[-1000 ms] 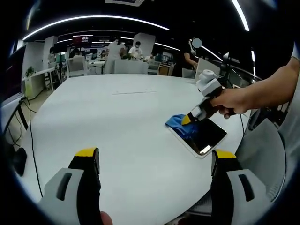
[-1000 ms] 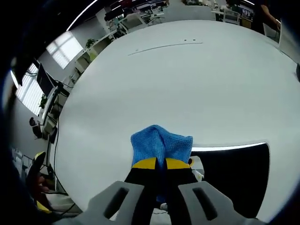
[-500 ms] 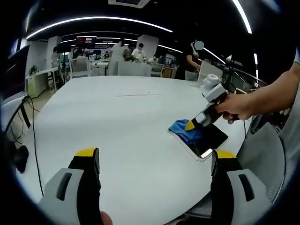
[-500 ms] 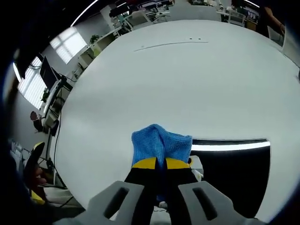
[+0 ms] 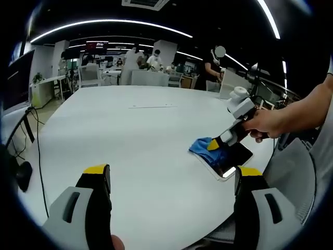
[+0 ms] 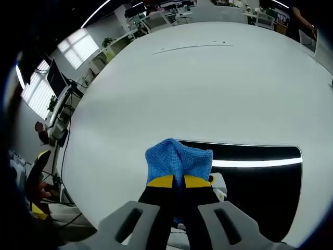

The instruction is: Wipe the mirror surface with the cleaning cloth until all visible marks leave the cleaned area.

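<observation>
1. My right claw (image 6: 177,181) is clenched on the blue cloth (image 6: 178,160), yellow tips pinching the bunched fabric tight.
2. The cloth presses down on the mirror (image 6: 260,192), right at its left end in the right gripper view, and the dark glass runs off to the right with a bright strip of ceiling light reflected across it.
3. From the left gripper view, there's my right claw (image 5: 214,144) out to the right, my hand (image 5: 265,125) wrapped round its handle, the cloth (image 5: 203,147) under its tip at the far-left end of the mirror (image 5: 231,159).
4. The mirror lies flat near the right edge of the big white table (image 5: 140,135).
5. My left claw (image 5: 169,179) is released, jaws spread wide apart, hovering at the near side of the table, well apart from the mirror and grasping nothing.
6. Far back, people (image 5: 153,57) stand among desks under the ceiling lights.
</observation>
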{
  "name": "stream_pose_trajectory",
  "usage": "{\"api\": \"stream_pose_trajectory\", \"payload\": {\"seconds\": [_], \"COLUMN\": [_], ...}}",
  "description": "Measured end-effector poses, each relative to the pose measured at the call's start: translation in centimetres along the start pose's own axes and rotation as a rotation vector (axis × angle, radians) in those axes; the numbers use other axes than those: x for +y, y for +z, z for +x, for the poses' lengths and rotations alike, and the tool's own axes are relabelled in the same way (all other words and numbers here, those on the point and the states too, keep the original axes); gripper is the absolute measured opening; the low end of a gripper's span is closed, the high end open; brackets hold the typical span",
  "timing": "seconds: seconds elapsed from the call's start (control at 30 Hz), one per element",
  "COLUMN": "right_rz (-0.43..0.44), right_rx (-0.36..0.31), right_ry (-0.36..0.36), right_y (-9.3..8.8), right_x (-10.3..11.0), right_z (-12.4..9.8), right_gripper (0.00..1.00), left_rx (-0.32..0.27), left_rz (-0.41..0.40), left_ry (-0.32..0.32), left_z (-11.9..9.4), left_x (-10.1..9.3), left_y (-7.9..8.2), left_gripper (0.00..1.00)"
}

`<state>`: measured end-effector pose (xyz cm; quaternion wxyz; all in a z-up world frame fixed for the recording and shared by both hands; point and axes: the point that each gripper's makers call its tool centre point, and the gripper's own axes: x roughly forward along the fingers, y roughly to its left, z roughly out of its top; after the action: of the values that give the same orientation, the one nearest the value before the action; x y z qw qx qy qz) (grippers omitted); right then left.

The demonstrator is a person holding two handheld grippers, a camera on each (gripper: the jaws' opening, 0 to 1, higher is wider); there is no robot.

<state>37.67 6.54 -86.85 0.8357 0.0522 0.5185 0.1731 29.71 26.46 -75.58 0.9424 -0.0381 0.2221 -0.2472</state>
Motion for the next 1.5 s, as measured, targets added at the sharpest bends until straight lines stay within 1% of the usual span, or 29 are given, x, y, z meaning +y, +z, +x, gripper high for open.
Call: {"api": "stream_pose_trajectory", "payload": {"seconds": [0.13, 0.27, 0.3, 0.4, 0.8, 1.07, 1.23, 1.5], "right_rz": [-0.015, -0.025, -0.029, -0.04, -0.044, -0.032, -0.019, -0.012], "right_rx": [-0.007, 0.029, 0.026, 0.014, 0.012, 0.005, 0.0, 0.001], "right_ry": [-0.003, 0.012, 0.013, 0.011, 0.025, 0.033, 0.037, 0.035], "right_y": [-0.5, -1.1, -1.2, -1.2, -1.4, -1.2, -1.3, -1.5], "right_x": [0.2, 0.6, 0.7, 0.7, 0.8, 0.5, 0.3, -0.9], "right_z": [-0.3, -0.5, -0.5, -0.6, -1.0, -0.8, -1.0, -1.2], "right_gripper": [0.0, 0.0, 0.0, 0.0, 0.0, 0.0, 0.0, 0.0], "left_rx": [-0.007, -0.01, -0.013, -0.008, -0.009, -0.012, -0.013, -0.018], "left_rz": [0.002, -0.003, -0.007, -0.004, -0.006, -0.011, -0.015, -0.02], "left_ry": [0.0, 0.001, 0.002, -0.003, -0.004, 0.001, 0.004, 0.002], "left_z": [0.0, 0.0, 0.0, 0.2, 0.3, 0.1, 0.1, 0.2], "left_x": [0.0, 0.2, 0.2, 0.0, -0.4, -0.4, -0.3, -0.6], "left_y": [0.3, 0.4, 0.5, 0.4, 0.4, 0.3, 0.2, 0.3], "left_gripper": [0.99, 0.99, 0.99, 0.99, 0.99, 0.99, 0.99, 0.99]}}
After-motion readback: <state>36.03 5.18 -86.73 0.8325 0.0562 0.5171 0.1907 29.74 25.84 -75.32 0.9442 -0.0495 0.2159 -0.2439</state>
